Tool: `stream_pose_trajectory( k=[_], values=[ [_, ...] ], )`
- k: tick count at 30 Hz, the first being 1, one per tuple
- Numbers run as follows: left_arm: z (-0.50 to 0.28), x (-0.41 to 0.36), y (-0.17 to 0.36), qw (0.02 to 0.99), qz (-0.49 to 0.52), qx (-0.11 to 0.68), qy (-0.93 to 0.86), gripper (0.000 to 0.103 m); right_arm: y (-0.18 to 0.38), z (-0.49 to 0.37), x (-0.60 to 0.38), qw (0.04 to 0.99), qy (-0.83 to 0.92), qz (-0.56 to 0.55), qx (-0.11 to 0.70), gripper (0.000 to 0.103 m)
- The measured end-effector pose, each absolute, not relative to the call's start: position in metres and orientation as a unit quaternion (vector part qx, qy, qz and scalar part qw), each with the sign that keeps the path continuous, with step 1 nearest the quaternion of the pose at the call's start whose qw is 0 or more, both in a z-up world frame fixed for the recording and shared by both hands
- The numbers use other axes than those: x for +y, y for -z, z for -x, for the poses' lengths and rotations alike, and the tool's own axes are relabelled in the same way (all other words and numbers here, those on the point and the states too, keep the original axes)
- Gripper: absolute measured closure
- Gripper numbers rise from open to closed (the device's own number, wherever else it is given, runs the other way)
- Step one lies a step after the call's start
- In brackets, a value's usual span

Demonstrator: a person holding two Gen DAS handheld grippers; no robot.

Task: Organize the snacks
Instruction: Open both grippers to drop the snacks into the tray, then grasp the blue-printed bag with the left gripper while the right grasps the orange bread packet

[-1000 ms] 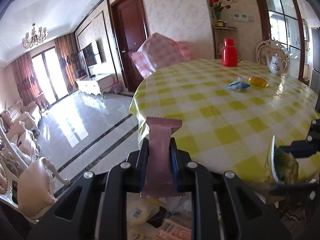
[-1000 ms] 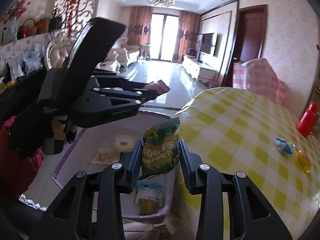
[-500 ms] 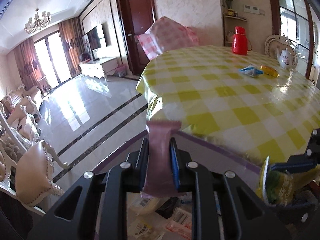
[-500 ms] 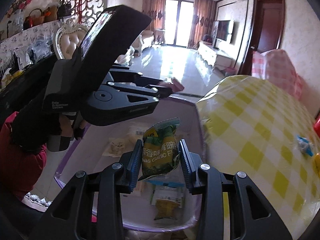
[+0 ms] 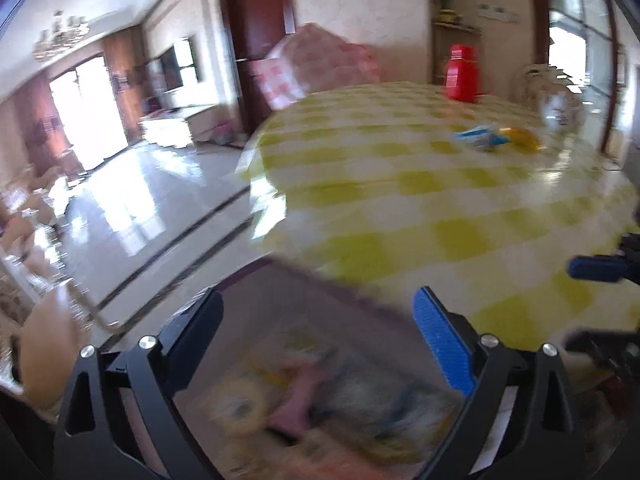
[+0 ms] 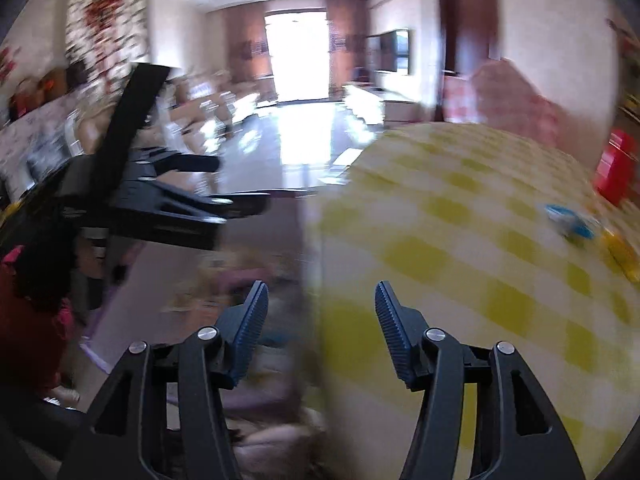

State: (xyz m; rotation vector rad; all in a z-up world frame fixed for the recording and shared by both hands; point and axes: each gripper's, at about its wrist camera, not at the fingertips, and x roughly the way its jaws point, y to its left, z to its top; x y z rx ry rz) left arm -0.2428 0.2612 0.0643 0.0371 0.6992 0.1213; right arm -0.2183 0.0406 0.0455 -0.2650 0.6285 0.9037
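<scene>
Now both my tongs hang spread and empty: my left gripper (image 5: 316, 340) over the purple bin (image 5: 256, 276) of blurred snack packets (image 5: 320, 392) beside the checked table (image 5: 400, 200), my right gripper (image 6: 320, 320) at the table's edge. By my reckoning a drop-off is done, and next comes a reach to the blue packet (image 5: 478, 136) and yellow packet (image 5: 522, 138), well apart at the far side.

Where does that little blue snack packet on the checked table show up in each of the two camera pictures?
Left wrist view: the blue snack packet lies upper right, far across the table, beside a yellow packet.
Right wrist view: the same packet sits near the right edge, mid-height.
Shared landmark: the red flask behind it.
</scene>
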Motion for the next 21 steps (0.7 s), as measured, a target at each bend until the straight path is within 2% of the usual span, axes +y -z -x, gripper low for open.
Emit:
stream_pose_trajectory(
  k=[5, 9, 21],
  values=[
    [0.182, 0.199, -0.072, 0.934, 0.035, 0.352, 0.050, 0.002, -0.038, 0.172, -0.037, 0.879, -0.346, 0.083, 0.317, 0.045],
    [0.110, 0.140, -0.058, 0.915, 0.089, 0.380, 0.106, 0.002, -0.033, 0.137, -0.096, 0.899, -0.291, 0.061, 0.322, 0.041],
    [-0.073, 0.047, -0.031, 0.899, 0.174, 0.398, 0.062, 0.002, -0.010, 0.018, -0.227, 0.920, -0.184, -0.011, 0.347, 0.041]
  ],
)
